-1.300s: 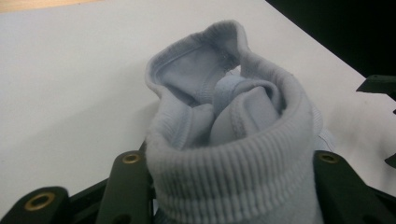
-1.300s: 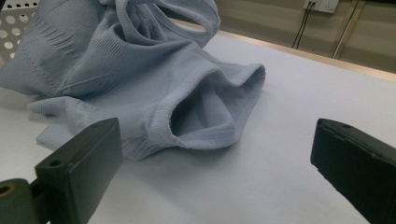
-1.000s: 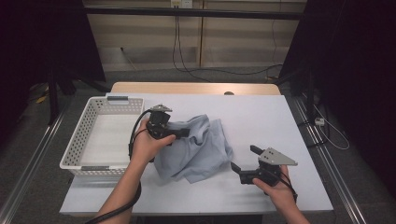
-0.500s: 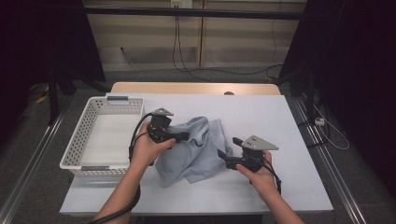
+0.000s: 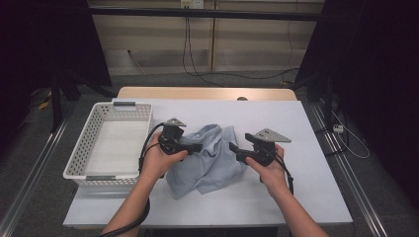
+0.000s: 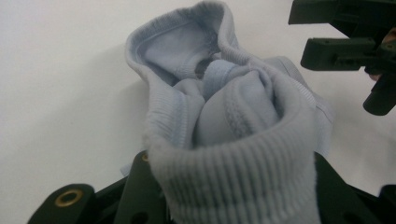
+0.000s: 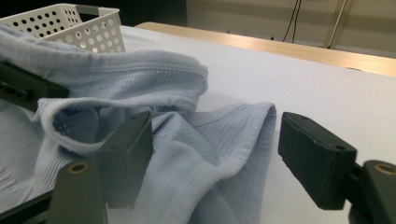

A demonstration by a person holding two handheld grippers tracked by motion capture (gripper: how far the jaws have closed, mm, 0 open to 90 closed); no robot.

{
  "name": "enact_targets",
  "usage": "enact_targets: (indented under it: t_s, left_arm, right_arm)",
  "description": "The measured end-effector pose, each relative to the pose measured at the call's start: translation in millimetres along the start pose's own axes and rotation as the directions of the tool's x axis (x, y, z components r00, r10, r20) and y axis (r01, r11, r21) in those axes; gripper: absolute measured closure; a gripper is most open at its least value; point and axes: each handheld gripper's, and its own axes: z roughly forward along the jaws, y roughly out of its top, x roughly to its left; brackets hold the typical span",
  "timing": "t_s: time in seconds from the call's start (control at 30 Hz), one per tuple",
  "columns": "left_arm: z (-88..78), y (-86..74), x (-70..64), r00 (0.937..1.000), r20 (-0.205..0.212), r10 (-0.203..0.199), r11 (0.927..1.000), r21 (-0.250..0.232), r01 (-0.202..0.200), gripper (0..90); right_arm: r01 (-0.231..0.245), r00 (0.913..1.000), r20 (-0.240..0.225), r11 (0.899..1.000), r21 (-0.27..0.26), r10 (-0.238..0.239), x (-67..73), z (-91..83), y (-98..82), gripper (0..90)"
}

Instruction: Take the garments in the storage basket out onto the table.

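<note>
Left claw is clamping a ribbed hem of the light-blue garment; the left gripper view is showing the fabric bunched between its jaws and draping over them. Right claw is sitting with jaws spread wide, released, straddling a folded edge of the cloth without gripping it. The garment is lying crumpled mid-surface, just right of the white perforated basket, not inside it. Judging progress: early stage. One hold is secured, the second one is pending, and nothing is lifted clear, spread out or folded; I cannot tell from this whether the basket is the destination, and it is holding nothing. What's left looks like: closing the right claw on that edge, then handling the piece two-handed. Count: one garment, one basket, two claws, two hands, one surface.
</note>
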Motion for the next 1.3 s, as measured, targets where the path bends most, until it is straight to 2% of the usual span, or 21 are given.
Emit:
enact_targets:
  t_s: [0.17, 0.23, 0.37, 0.4, 0.47, 0.5, 0.67, 0.93, 1.07, 1.3]
  left_arm:
    - [4.4, -5.6, 0.8, 0.9999, 0.012, -0.006, 1.0, 0.002, 0.006, 63.8]
    - [5.6, -7.3, 0.2, 0.9998, 0.018, -0.006, 1.0, 0.007, 0.006, 64.1]
    - [5.5, -9.5, 0.4, 0.9996, 0.026, -0.007, 0.9999, 0.008, 0.007, 64.1]
    - [5.5, -9.5, 0.4, 0.9996, 0.026, -0.007, 0.9999, 0.008, 0.007, 64.1]
    - [5.2, -10.7, 0.5, 0.9995, 0.03, -0.009, 0.9999, 0.006, 0.009, 64.1]
    - [5.0, -11.2, 0.6, 0.9996, 0.028, -0.008, 1.0, 0.006, 0.008, 64.1]
    - [6.8, -13.8, -1.3, 0.9994, 0.035, -0.007, 1.0, 0.002, 0.006, 64.0]
    - [8.2, -14.4, -3.5, 0.999, 0.044, -0.002, 0.9997, 0.024, 0.001, 61.4]
    - [6.2, -13.0, -3.0, 0.9991, 0.04, -0.015, 0.9997, 0.021, 0.015, 57.1]
    - [0.0, -6.1, 1.7, 0.9997, 0.009, -0.022, 0.9998, 0.004, 0.022, 42.4]
  right_arm:
    - [-0.035, 0.9992, -0.019, 0.998, 0.047, 0.036, -2.8, 7.7, -1.0, 28.5]
    - [-0.056, 0.9974, -0.04, 0.995, 0.078, 0.06, -1.4, 11.2, -3.7, 34.7]
    - [-0.078, 0.9913, -0.096, 0.989, 0.125, 0.09, 0.1, 17.1, -7.5, 56.3]
    - [-0.078, 0.9913, -0.096, 0.989, 0.125, 0.09, 0.1, 17.1, -7.5, 56.3]
    - [-0.074, 0.9877, -0.126, 0.985, 0.154, 0.093, 0.2, 17.0, -8.6, 70.2]
    - [-0.081, 0.982, -0.156, 0.984, 0.16, 0.107, -0.3, 14.7, -9.4, 77.8]
    - [-0.068, 0.9764, -0.194, 0.987, 0.146, 0.096, 3.1, 7.8, -7.3, 81.5]
    - [-0.008, 0.9579, -0.284, 0.993, 0.114, 0.04, 29.2, -0.8, -8.0, 82.6]
    - [0.012, 0.9534, -0.3, 0.991, 0.133, 0.029, 39.3, 3.7, -18.2, 82.7]
    - [0.036, 0.9485, -0.316, 0.987, 0.156, 0.016, 45.1, 6.4, -30.2, 82.8]
